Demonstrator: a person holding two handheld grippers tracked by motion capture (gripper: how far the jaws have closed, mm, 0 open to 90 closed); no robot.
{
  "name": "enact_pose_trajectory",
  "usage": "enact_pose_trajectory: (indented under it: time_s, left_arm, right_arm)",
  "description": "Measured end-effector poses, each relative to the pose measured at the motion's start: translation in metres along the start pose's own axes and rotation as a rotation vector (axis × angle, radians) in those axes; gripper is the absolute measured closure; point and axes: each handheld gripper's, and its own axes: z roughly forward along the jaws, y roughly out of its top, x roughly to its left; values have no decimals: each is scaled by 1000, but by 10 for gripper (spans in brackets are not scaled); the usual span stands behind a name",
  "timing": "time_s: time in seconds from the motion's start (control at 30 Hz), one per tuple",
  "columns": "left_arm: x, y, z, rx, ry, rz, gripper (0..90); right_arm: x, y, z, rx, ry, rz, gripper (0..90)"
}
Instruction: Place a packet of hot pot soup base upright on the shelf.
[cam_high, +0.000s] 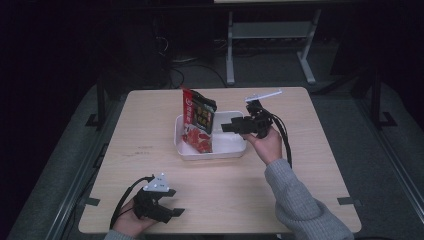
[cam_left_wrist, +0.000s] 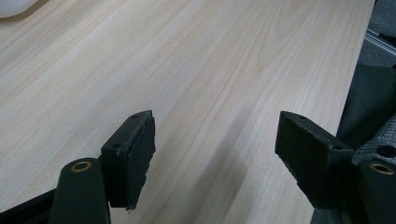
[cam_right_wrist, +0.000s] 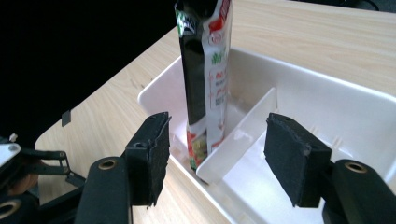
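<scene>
From the high view, the right gripper (cam_high: 227, 127) hovers over the white tray (cam_high: 235, 150), jaws spread and holding nothing. Just ahead of it, a red-and-black pouch (cam_high: 198, 122) stands on end in the tray's far compartment (far from this gripper), leaning a little. The left gripper (cam_high: 177, 212) rests low near the table (cam_high: 300, 130) edge, well apart from the tray, its jaws parted and empty too.

In the left gripper view, bare tabletop (cam_left_wrist: 210, 70) lies between and beyond the pads (cam_left_wrist: 140, 154); nothing is within reach, so this hand poses little risk unless it swings toward the tray.

In the right gripper view, the pouch (cam_right_wrist: 205, 79) stands just ahead, between the open jaws' line and slightly to the left pad (cam_right_wrist: 156, 154), with the tray's divider (cam_right_wrist: 238, 135) below and ahead. The pouch looks tall and narrow-footed, so a brush from either pad would likely tip it over the tray wall (cam_right_wrist: 159, 100). Closing too low could catch the divider instead (and drag the light tray across the table). A pinch on the crinkly top might slip.
</scene>
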Motion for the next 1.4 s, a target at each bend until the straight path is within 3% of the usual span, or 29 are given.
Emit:
enact_pose_trajectory:
  time_s: [0.73, 1.4]
  left_arm:
    - [0, 0, 0, 5, 9, 1, 282]
    - [-1, 0, 3, 16, 14, 3, 280]
  right_arm:
    - [-11, -38, -21, 35, 18, 29, 377]
    - [-9, -71, -43, 49, 34, 31, 361]
